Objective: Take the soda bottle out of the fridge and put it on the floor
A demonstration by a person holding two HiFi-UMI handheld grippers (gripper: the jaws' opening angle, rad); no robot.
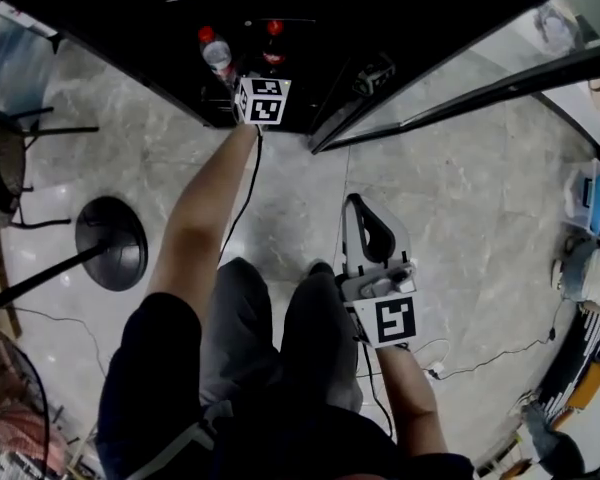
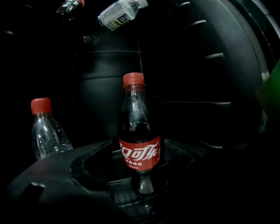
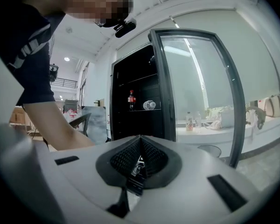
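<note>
- Our legs point(image 1: 270, 338) fill the bottom of the head view, and the right gripper point(image 1: 356, 204) hangs just beside them over the floor point(image 1: 280, 188). Its jaws are pressed together on nothing, so we judge it is parked out of the way.
- We reach our left arm point(image 1: 205, 208) deep into the dark fridge point(image 3: 130, 120), because the soda bottle point(image 2: 139, 120) stands upright on a shelf inside.
- Our left gripper point(image 2: 139, 146) has its jaws spread apart, one on each side of the soda bottle's lower half. They look lined up for a grasp, and we cannot tell if the pads touch it yet.
- Left of it, a clear bottle point(image 2: 46, 134) with a red cap stands near, so a sideways swing could knock it.
- Higher up, a pale bottle point(image 2: 120, 14) lies on its side, well clear.
- At our right the glass door point(image 3: 200, 87) stands open, leaving the way out to the floor free.
</note>
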